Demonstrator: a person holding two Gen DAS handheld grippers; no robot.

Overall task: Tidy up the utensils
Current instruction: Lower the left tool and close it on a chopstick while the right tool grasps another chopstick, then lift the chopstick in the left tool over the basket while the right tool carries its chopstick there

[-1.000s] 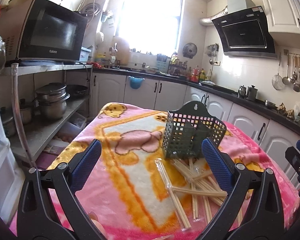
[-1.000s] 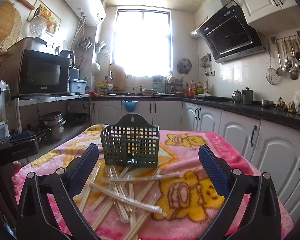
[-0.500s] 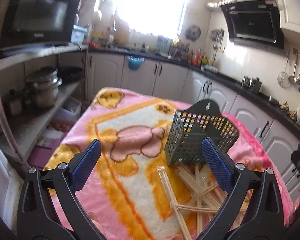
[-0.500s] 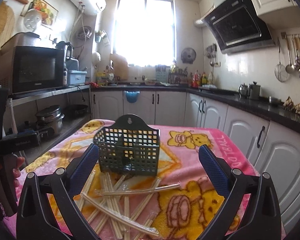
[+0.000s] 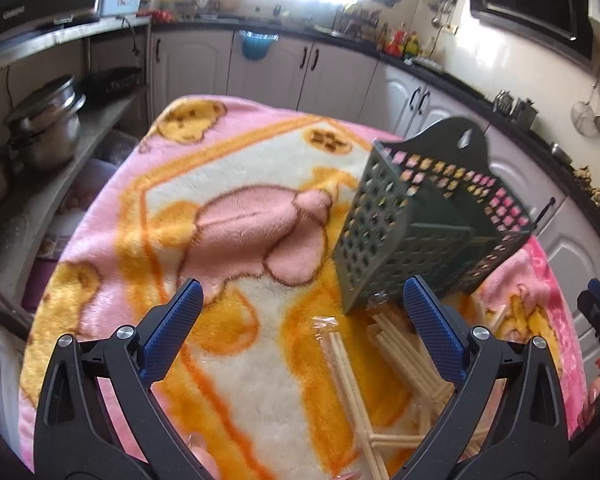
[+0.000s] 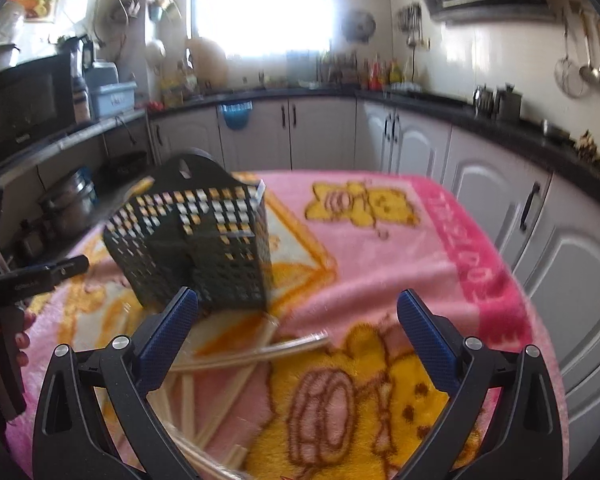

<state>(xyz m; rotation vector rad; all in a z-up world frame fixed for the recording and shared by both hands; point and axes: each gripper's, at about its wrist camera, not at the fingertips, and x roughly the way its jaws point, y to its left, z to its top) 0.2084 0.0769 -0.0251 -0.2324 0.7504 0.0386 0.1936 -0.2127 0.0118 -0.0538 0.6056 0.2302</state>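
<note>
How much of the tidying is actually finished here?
Nothing looks done yet. The wrapped chopsticks lie scattered on the blanket, and the green basket looks empty. Both the left gripper and right gripper are open, holding nothing. All the picking up and putting in the basket remains.

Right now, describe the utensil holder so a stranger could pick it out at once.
Start at the table covered by the pink and yellow cartoon blanket. Near its middle stands a dark green perforated plastic basket with a raised back tab and hanging hole. It is the only upright container there; the wrapped pale wooden chopsticks lie flat at its foot.
</note>
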